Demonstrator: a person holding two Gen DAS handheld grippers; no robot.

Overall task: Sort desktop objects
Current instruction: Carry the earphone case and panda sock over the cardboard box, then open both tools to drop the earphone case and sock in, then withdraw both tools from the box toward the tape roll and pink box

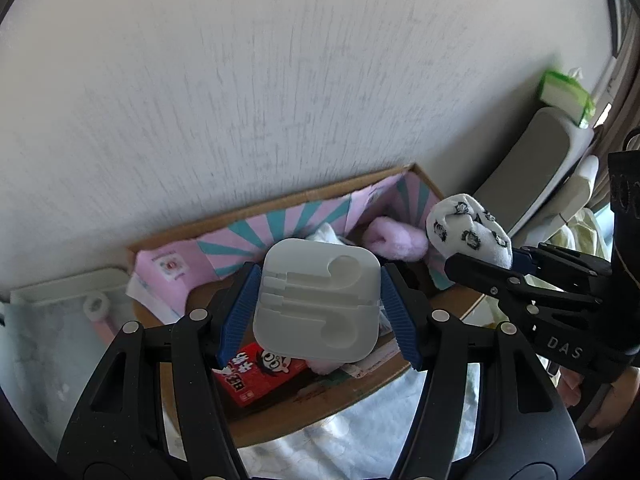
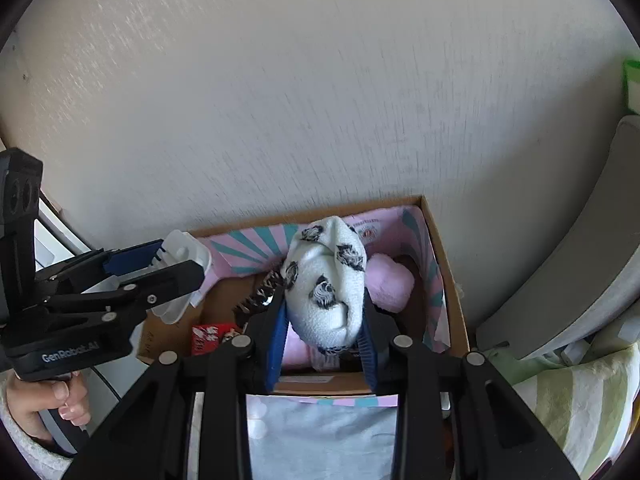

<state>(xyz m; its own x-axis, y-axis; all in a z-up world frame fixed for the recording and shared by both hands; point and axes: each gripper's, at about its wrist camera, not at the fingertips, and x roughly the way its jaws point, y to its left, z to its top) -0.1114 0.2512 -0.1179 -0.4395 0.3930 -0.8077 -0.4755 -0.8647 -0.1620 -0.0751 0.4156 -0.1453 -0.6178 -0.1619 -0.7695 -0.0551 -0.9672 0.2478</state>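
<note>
A white plastic earphone case (image 1: 318, 300) is clamped between the blue pads of the left tongs (image 1: 318, 308) and is held above the left part of the open cardboard box (image 1: 420, 174). To be released well, it should be lowered until it is near the box floor before the pads are parted, so that it is not bounced out or landed on the red carton (image 1: 256, 372) edge. Further right, a rolled white sock with dark prints (image 2: 326, 284) is clamped in the right tongs (image 2: 324, 320) over the right part of the box, just in front of the pink fluffy bundle (image 2: 390, 282); a free spot beside that bundle is judged the safer drop point. A white tray on the desk (image 1: 64, 288) and the carton's cartoon face are shown only by the left wrist view. The dark patterned item (image 2: 260, 298) on the box floor and the person's left hand (image 2: 52, 400) are shown only by the right wrist view.
</note>
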